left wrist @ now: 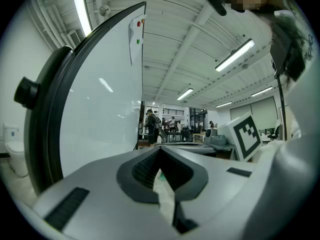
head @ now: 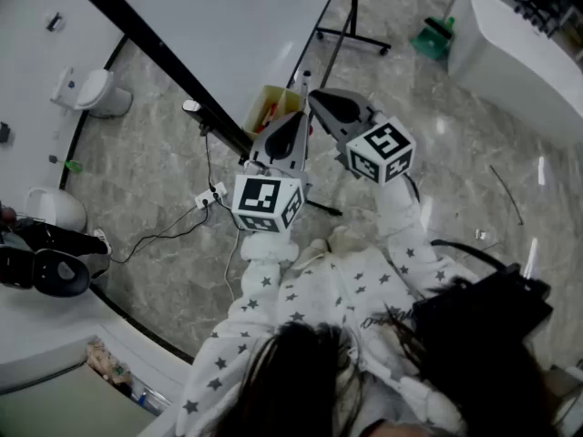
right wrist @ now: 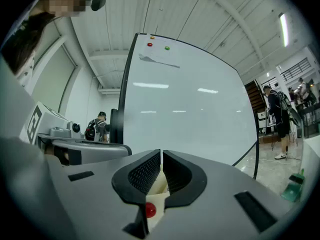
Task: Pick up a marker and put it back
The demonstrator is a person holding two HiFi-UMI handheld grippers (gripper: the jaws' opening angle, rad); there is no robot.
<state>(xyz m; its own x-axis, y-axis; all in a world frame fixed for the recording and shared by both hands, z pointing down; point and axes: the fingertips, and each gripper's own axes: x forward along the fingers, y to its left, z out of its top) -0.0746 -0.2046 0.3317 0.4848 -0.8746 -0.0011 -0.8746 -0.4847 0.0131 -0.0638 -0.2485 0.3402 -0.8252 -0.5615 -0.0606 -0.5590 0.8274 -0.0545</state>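
I hold both grippers up in front of a large whiteboard on a black-framed stand. In the head view the left gripper points at a yellow tray with something red in it, low on the board's frame. The right gripper is just beside it on the right. In the left gripper view the jaws meet, and I see nothing held between them. The right gripper is shut too, facing the whiteboard. No marker shows clearly in any view.
Red and green magnets and a paper sit at the board's top. The stand's legs and a cable with a power strip lie on the marble floor. A white counter is far right, and people stand in the distance.
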